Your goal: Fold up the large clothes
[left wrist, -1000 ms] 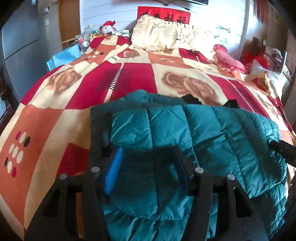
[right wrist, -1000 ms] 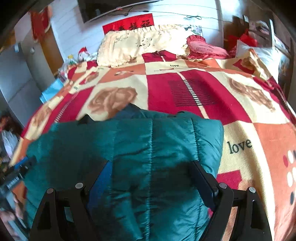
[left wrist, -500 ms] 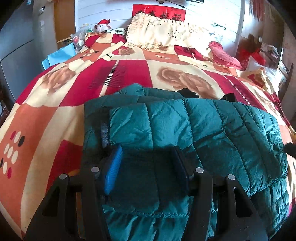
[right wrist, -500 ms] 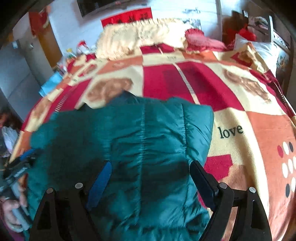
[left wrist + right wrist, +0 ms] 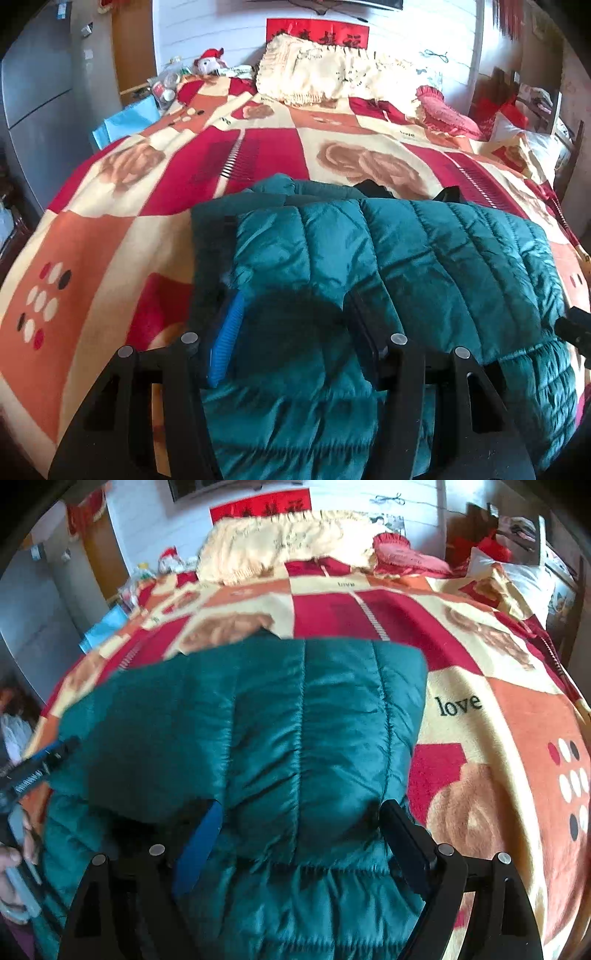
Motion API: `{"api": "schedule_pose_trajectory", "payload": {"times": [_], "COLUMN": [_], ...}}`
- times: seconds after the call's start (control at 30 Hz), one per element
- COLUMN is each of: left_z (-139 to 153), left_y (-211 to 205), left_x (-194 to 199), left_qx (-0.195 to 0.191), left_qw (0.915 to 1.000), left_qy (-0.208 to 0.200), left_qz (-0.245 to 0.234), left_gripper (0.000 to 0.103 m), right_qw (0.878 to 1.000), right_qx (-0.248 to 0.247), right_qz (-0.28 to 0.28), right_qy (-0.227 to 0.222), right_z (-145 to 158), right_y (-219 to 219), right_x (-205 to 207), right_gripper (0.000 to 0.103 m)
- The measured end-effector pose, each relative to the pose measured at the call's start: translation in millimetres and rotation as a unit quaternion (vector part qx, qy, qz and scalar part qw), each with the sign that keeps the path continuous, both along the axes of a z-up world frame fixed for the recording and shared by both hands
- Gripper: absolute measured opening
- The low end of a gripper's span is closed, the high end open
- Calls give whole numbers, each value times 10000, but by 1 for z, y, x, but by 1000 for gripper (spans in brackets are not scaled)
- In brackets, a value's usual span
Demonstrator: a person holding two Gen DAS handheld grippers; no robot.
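- Jacket (image 5: pixel 424 258), a teal quilted puffer, is lying folded on the bed's patchwork blanket (image 5: pixel 110 236), bunched up at the near edge of the bed, right under both tools.
- Long axis of the folded bundle runs side to side across both views, so each tool sits over 1 end of it: left one over the left end, right one over the right end.
- Left gripper (image 5: pixel 291 328): jaws stand about half apart with the puffy fabric between and below the pads. I can't tell if the pads are actually pinching it or just hanging over it.
- Right gripper (image 5: pixel 299 830): jaws spread wide, straddling a fat quilted panel. Pads don't look pressed in, so I'd call it not holding anything, just hovering over the hem end.
- In the right wrist view you can see the person's hand (image 5: pixel 14 864) on the left tool's handle at the far left edge, close beside the jacket.
- The bit that matters for the next move, my guess: the top folded layer's far edge lies away from both tools toward the pillows (image 5: pixel 332 74), so a next fold would mean grabbing the near hem at both ends and carrying it forward over that edge. Neither hand looks clearly closer, they're pretty much level.
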State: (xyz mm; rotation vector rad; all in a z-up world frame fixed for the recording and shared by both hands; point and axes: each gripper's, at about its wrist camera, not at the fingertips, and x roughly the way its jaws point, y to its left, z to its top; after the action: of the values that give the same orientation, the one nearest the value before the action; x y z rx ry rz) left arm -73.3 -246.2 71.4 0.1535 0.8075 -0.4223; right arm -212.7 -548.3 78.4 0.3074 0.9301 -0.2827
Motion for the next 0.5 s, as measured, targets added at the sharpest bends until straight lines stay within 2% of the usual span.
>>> {"api": "schedule_pose_trajectory", "payload": {"times": [0.2, 0.3, 0.5], "left_z": [12, 12, 7], "left_y": [25, 37, 57], "left_x": [-33, -49, -75], "left_qx": [-52, -59, -38], "left_qw": [9999, 10000, 10000], "left_qy": [-123, -65, 86], "left_qz": [0, -26, 8], "left_gripper": [56, 56, 56], "right_qw": [9997, 9993, 9990], "right_qx": [198, 362, 354], "right_qz": [-37, -32, -247], "right_qy": [-143, -75, 105], "right_z": [16, 13, 6], "right_y": [15, 21, 19], "right_x": [-31, -43, -64], "right_gripper": [88, 89, 89]}}
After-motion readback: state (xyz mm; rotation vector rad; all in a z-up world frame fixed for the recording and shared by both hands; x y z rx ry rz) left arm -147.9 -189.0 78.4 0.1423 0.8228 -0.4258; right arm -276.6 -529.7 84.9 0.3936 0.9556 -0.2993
